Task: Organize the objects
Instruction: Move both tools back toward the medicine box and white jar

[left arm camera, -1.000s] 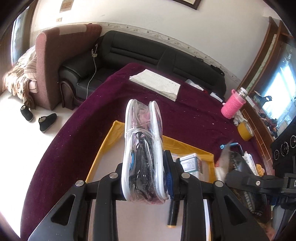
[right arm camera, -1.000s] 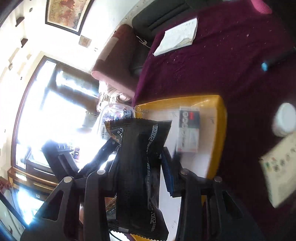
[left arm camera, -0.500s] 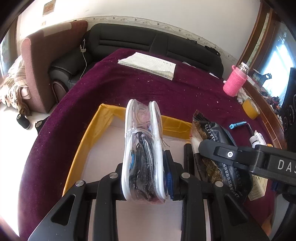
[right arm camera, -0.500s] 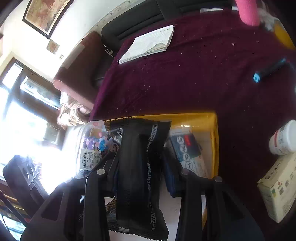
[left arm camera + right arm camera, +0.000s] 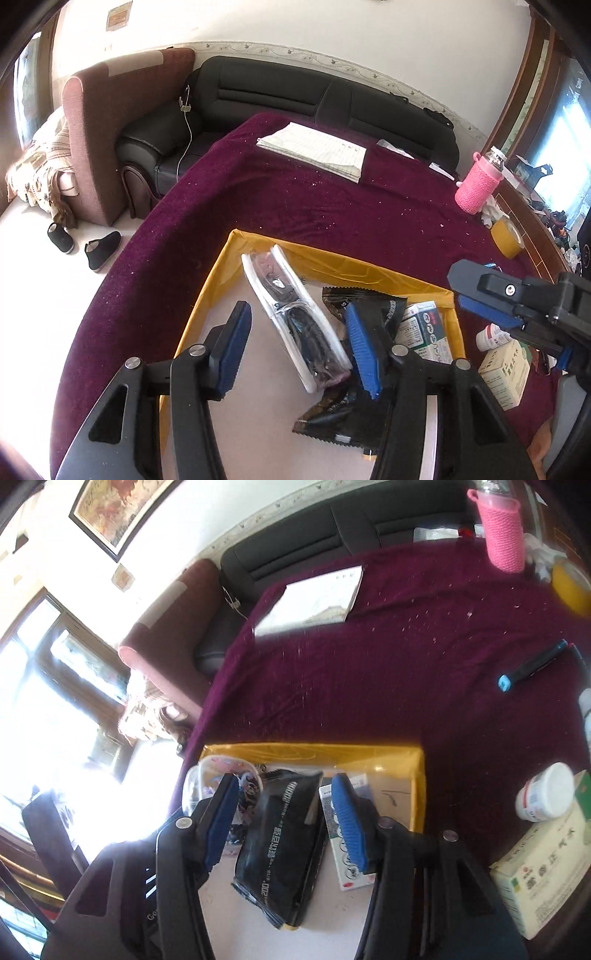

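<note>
Maroon velvet cloth [image 5: 303,206] covers the table, flecked with pale specks. Yellow-walled tray [image 5: 332,260] with a pale floor sits on it, straight ahead of both sets of jaws.

Left gripper [image 5: 295,343]: jaws wide, holding nothing. Clear pouch [image 5: 295,321] with white edges lies tilted on the tray floor between the blue pads, closer to the right-hand pad, dark cables visible inside.

Right gripper [image 5: 284,819]: jaws wide, also empty. Black snack packet [image 5: 284,845] lies in the tray between its pads, partly over the pouch on one side and a white medicine box [image 5: 345,853] on the other.

Outside the tray, right of the right gripper's jaws: white pill bottle [image 5: 546,794] and a cream carton [image 5: 543,867] just beside it, touching or nearly so. Blue-capped marker [image 5: 528,666] further out. Beyond both jaws: open notebook [image 5: 314,149], pink-sleeved bottle [image 5: 478,186], yellow tape roll [image 5: 508,238] near the far right edge.

Room: black leather sofa [image 5: 314,96] against a white wall with a patterned border, brownish-pink armchair [image 5: 107,122] to the left, pair of black shoes [image 5: 85,245] on a pale floor. Framed painting [image 5: 118,506] high on the wall in the right wrist view; bright window [image 5: 48,716] blown out to the left of those jaws.
</note>
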The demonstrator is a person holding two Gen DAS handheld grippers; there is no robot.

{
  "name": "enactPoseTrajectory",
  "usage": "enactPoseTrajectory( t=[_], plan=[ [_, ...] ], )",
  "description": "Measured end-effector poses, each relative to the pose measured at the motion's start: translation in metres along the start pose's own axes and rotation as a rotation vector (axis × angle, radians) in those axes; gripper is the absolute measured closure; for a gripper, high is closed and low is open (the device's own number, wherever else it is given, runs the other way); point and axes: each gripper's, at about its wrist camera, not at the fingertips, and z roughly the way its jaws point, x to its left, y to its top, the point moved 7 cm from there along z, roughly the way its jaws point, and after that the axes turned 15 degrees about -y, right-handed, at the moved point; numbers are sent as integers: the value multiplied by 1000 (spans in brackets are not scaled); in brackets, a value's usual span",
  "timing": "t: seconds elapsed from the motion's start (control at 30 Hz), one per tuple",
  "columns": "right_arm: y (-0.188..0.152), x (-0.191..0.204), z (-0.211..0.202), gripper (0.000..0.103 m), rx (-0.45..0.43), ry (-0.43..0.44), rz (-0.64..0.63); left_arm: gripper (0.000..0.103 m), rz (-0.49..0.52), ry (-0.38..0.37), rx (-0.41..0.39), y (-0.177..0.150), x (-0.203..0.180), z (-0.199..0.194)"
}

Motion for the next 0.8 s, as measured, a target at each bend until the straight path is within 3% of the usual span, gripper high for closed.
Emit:
enactPoseTrajectory(
  t=[0.13,0.23,0.4,0.47,0.57,0.67,0.8],
  plan=[
    [-2,-18,-30,47,-42,-23,-20,49,42,87,-32,-9,-20,-35],
    [-19,-38,-62,47,-100,-96,-95,34,120,97,-96,-24,-56,-66],
    [-57,-87,-130,28,-363,-347,-192,25,237,81,-183,-46,-118,-89],
    [-70,-109,-153,23,-447,-419,-158,25,236,65,-181,-53,-138,-85],
    [-85,-153,-184,23,-566,-505,-67,25,263,64,-144,-63,-164,-71],
    [-94,-194,-203,21,-598,-534,8,25,311,92,-111,-75,-187,-59],
    [-105,-241,-209,21,-547,-537,65,25,335,112,-97,-89,-211,-50]
  ],
)
